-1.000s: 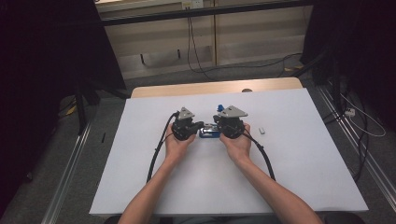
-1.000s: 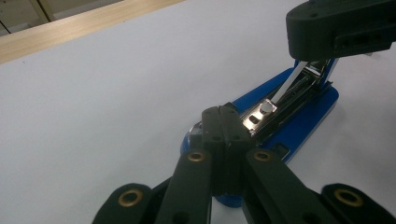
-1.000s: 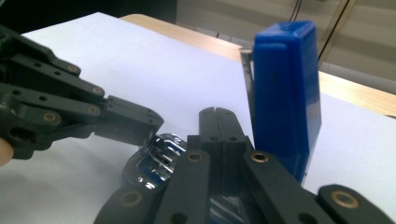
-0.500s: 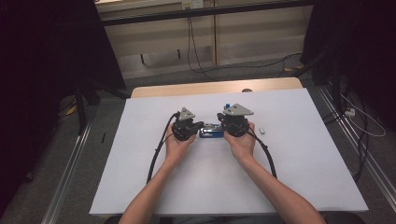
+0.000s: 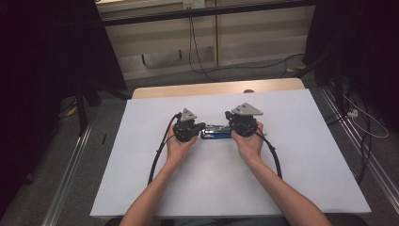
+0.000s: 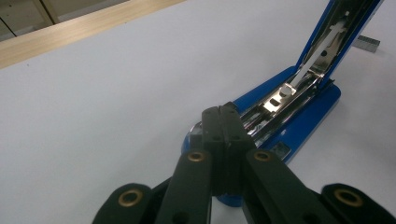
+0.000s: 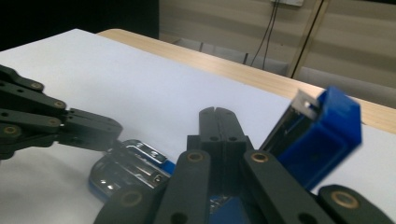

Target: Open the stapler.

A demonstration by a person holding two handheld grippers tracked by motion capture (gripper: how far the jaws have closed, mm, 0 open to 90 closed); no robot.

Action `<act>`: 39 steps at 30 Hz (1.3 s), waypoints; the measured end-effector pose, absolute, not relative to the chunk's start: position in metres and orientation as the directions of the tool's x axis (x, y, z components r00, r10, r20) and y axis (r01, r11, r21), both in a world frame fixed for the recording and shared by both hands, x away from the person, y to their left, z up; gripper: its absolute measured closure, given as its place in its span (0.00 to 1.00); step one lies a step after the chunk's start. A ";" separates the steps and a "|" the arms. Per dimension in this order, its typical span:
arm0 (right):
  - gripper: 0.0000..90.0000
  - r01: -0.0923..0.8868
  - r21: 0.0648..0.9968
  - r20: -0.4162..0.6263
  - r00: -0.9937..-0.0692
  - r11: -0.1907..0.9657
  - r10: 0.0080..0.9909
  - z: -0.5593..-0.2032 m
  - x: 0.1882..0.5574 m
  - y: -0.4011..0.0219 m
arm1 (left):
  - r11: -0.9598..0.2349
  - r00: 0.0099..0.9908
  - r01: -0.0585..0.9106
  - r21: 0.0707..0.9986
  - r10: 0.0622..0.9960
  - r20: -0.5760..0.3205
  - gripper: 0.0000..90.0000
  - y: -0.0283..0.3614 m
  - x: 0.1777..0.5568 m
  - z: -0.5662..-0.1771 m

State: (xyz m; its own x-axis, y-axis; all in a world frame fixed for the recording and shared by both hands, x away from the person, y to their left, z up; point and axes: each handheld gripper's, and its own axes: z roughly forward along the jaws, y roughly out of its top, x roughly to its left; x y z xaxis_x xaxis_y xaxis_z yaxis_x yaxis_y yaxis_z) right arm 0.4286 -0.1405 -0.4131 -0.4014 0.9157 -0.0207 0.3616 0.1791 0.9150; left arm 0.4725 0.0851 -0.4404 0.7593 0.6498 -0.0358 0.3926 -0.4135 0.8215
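Lab: dark-curtained table point(image 5: 141, 188), trailing cables point(image 5: 197, 52)

No legible text anywhere.

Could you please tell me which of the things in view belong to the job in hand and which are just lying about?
In the job:
- blue stapler, lid swung up, magazine bared
- strip of staples on the white sheet beyond it, probably for loading
- left gripper, jaws shut, at the stapler's front end
- right gripper, jaws shut, beside the raised lid

Lying about:
- cables on the floor behind the table
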 end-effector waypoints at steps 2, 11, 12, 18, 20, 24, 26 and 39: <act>1.00 0.365 0.914 -0.018 -0.399 0.177 0.917 -0.413 0.429 -0.143 | -0.416 0.761 0.392 0.821 0.648 -0.034 1.00 0.085 0.473 -0.440; 1.00 0.364 0.919 -0.003 -0.377 0.151 0.926 -0.411 0.428 -0.158 | -0.420 0.763 0.388 0.820 0.646 -0.030 1.00 0.085 0.472 -0.440; 1.00 0.364 0.919 -0.004 -0.372 0.149 0.928 -0.411 0.428 -0.160 | -0.418 0.762 0.390 0.820 0.647 -0.032 1.00 0.085 0.472 -0.440; 1.00 0.370 0.916 -0.005 -0.372 0.154 0.928 -0.411 0.428 -0.164 | -0.421 0.762 0.389 0.819 0.647 -0.029 1.00 0.085 0.472 -0.440; 1.00 0.374 0.914 -0.010 -0.369 0.158 0.929 -0.411 0.428 -0.166 | -0.419 0.762 0.389 0.820 0.647 -0.031 1.00 0.085 0.472 -0.440; 1.00 0.390 0.906 -0.016 -0.364 0.168 0.931 -0.412 0.428 -0.172 | -0.422 0.762 0.388 0.820 0.646 -0.028 1.00 0.085 0.472 -0.440; 1.00 0.391 0.905 -0.017 -0.363 0.169 0.931 -0.411 0.428 -0.176 | -0.421 0.762 0.389 0.819 0.647 -0.030 1.00 0.085 0.472 -0.440; 1.00 0.392 0.901 -0.028 -0.377 0.187 0.926 -0.411 0.423 -0.198 | -0.419 0.762 0.390 0.820 0.647 -0.032 1.00 0.085 0.472 -0.440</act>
